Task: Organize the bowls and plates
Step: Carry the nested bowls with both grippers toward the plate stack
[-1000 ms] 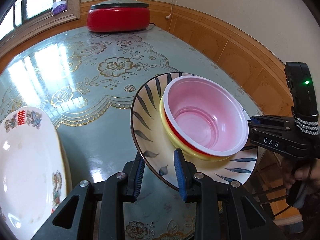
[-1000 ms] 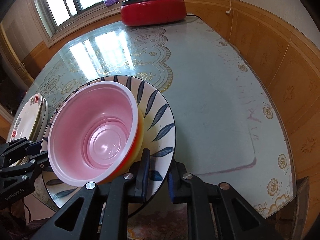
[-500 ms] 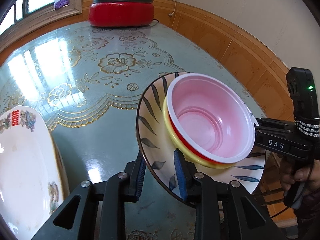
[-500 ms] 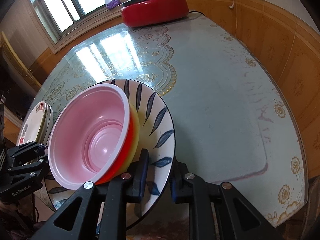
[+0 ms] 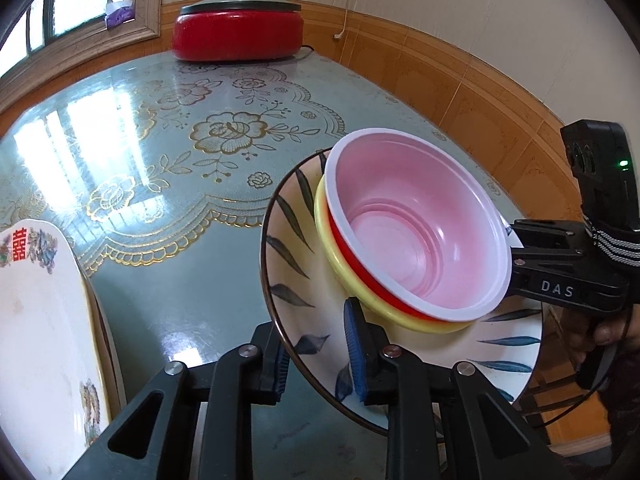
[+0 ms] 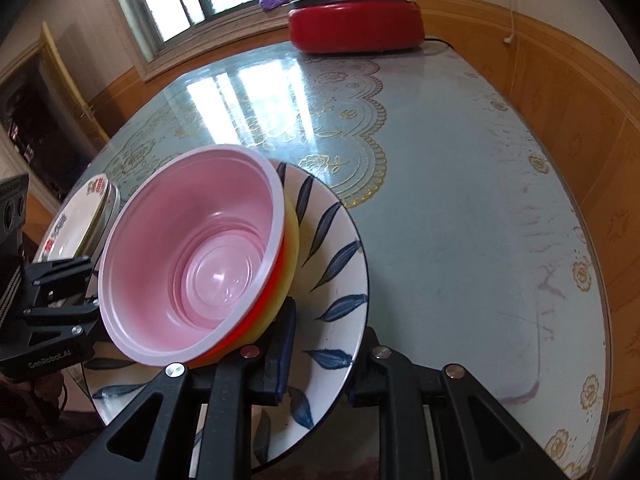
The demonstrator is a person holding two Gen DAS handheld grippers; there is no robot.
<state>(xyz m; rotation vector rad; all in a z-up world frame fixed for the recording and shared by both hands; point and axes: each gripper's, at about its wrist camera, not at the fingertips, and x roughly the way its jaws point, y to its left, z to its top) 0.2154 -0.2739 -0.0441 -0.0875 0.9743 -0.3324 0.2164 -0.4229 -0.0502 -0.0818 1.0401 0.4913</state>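
Carrying the round white ceramic plate with blue leaf strokes [image 5: 296,280] between both tools, I have my left gripper [image 5: 316,344] clamped on its near rim, one blue pad above and one below. My right gripper [image 6: 320,354] straddles the opposite rim, but its jaws have just been opening and I can't tell whether the outer pad touches, so I trust the left grip more.

The plate is lifted off the glass-topped floral table [image 5: 180,168] and tilted. On it sits the pink plastic bowl [image 5: 416,232], nested in a red bowl [image 5: 344,244] and a yellow bowl [image 5: 328,232], leaning toward the plate's lower edge.

To do this well, I judge I should level the plate first, keeping both wrists moving together, since the stack could slide. Left of the plate lies the white oval platter with red characters [image 5: 36,320]; it looks like the natural place to set down gently.
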